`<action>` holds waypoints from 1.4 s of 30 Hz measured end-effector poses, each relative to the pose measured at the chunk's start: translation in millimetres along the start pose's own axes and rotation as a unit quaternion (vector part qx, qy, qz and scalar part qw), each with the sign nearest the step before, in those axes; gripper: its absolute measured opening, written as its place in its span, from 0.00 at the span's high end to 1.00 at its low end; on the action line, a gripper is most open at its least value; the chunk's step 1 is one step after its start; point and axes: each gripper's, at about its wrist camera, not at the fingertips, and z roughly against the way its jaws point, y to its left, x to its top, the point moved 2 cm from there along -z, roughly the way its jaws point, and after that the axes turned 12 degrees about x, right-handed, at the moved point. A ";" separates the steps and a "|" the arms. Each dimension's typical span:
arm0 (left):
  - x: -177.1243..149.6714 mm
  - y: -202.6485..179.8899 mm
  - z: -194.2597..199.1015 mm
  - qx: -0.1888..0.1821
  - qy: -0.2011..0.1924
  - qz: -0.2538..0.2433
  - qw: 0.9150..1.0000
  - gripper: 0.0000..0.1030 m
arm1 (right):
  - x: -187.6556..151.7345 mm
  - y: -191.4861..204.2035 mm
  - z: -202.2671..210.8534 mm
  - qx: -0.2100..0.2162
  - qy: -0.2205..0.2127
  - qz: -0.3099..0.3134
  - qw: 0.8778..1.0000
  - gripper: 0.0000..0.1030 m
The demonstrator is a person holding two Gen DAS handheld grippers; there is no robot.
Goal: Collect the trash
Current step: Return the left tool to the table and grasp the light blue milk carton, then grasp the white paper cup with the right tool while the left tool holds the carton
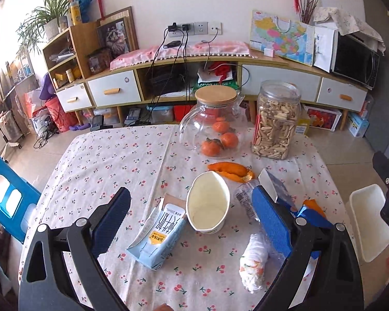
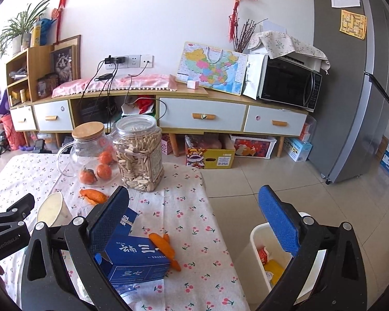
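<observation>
Trash lies on the cherry-print tablecloth (image 1: 111, 160): a light blue milk carton (image 1: 157, 235), a tipped white paper cup (image 1: 208, 204), orange peel (image 1: 230, 171), a crumpled tissue wad (image 1: 252, 264), a clear plastic bottle (image 1: 243, 199) and a dark blue box (image 2: 134, 256) with peel (image 2: 166, 246) beside it. My left gripper (image 1: 192, 217) is open above the carton and cup. My right gripper (image 2: 194, 217) is open over the table's right edge, its left finger above the blue box. A white trash bin (image 2: 256, 241) stands on the floor, holding some wrappers.
A glass jug (image 1: 212, 127) with oranges and a clear jar of seeds (image 1: 276, 124) stand at the table's far side. A blue chair (image 1: 5, 194) is at the left. A long TV cabinet (image 2: 202, 114), a microwave (image 2: 287, 83) and a fridge (image 2: 355, 77) line the back.
</observation>
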 end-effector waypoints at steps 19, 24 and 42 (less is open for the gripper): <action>-54.1 17.6 -128.7 -0.061 0.241 -0.116 0.962 0.12 | -7.9 18.5 -32.1 0.106 0.088 0.011 0.990 0.07; -59.5 14.8 -131.7 -0.067 0.241 -0.127 0.960 0.44 | -6.5 29.8 -27.0 0.143 0.094 0.016 0.985 0.07; 15.4 107.2 -36.6 -0.025 0.054 0.022 0.998 0.45 | -36.4 181.8 -63.0 0.148 0.157 0.104 0.971 0.07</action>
